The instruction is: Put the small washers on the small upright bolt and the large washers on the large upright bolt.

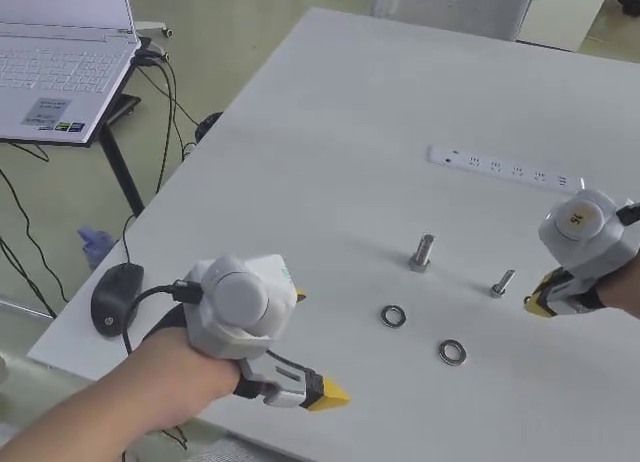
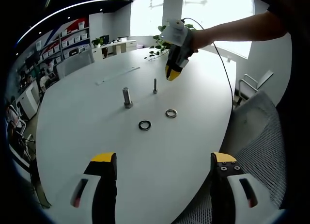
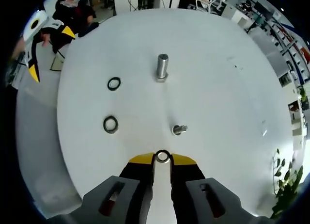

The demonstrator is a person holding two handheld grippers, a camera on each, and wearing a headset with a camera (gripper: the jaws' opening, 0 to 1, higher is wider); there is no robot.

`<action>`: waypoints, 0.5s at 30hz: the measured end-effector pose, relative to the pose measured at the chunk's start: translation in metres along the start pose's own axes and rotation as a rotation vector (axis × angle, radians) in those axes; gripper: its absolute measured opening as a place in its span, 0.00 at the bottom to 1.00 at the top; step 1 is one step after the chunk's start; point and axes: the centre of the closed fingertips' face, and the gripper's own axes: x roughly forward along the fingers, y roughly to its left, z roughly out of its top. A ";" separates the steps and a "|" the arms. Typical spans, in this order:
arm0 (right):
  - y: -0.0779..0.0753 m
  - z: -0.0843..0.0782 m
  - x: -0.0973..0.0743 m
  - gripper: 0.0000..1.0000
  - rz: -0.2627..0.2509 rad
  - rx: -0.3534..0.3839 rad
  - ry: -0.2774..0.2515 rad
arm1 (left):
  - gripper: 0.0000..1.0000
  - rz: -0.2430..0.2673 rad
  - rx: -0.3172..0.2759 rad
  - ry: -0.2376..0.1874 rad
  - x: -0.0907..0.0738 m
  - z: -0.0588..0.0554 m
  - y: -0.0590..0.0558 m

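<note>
While neither bolt carries a washer yet, the first one is in hand.

The right gripper [image 2: 172, 74] is clenched on a small silver ring washer [image 3: 162, 156], just short of the small upright steel bolt [image 3: 179, 130], which stands at its one o'clock in the right gripper view. The large upright steel bolt [image 1: 422, 252] looks bare. A dark ring washer [image 1: 393, 316] and a silvery ring washer [image 1: 452, 352] lie flat on the white table [image 1: 330, 132], at seven and five o'clock of it. The left gripper [image 2: 163, 158] is released and holds nothing.
</note>
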 end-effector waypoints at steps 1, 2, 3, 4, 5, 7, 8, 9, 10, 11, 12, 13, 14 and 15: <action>-0.003 0.002 -0.001 0.13 -0.003 0.002 -0.003 | 0.79 -0.001 -0.001 0.000 0.000 0.000 0.000; -0.006 0.005 -0.002 0.13 -0.009 0.003 -0.008 | 0.79 -0.003 -0.001 0.000 0.000 -0.001 -0.001; -0.009 0.006 -0.003 0.13 -0.011 0.004 -0.011 | 0.79 -0.004 0.001 0.002 0.001 -0.002 -0.001; -0.011 0.009 -0.003 0.13 -0.011 0.008 -0.015 | 0.79 -0.005 0.005 0.008 0.001 -0.003 -0.001; -0.013 0.011 -0.003 0.13 -0.012 0.009 -0.016 | 0.79 -0.006 0.007 0.010 0.001 -0.003 -0.001; -0.017 0.014 -0.001 0.13 -0.015 0.009 -0.017 | 0.79 -0.007 0.007 0.008 0.001 -0.002 0.000; -0.018 0.016 0.000 0.13 -0.015 0.009 -0.018 | 0.79 -0.007 0.004 0.007 0.000 -0.002 0.001; -0.019 0.018 0.000 0.13 -0.015 0.008 -0.018 | 0.79 -0.005 0.005 0.006 0.000 -0.001 0.001; -0.019 0.020 0.001 0.13 -0.011 0.006 -0.018 | 0.79 -0.001 0.006 0.003 -0.001 0.000 0.003; -0.019 0.022 0.002 0.13 -0.010 0.005 -0.019 | 0.79 0.000 0.003 0.002 -0.001 0.000 0.004; -0.019 0.024 0.002 0.13 -0.010 0.004 -0.022 | 0.79 0.001 0.001 -0.001 -0.001 0.001 0.005; -0.020 0.025 0.003 0.13 -0.010 0.001 -0.024 | 0.79 0.001 0.000 -0.005 -0.001 0.001 0.006; -0.019 0.027 0.003 0.13 -0.008 -0.003 -0.023 | 0.79 -0.001 0.004 -0.009 -0.001 0.003 0.005; -0.020 0.028 0.005 0.13 -0.008 -0.010 -0.022 | 0.80 -0.001 0.007 -0.010 -0.001 0.003 0.005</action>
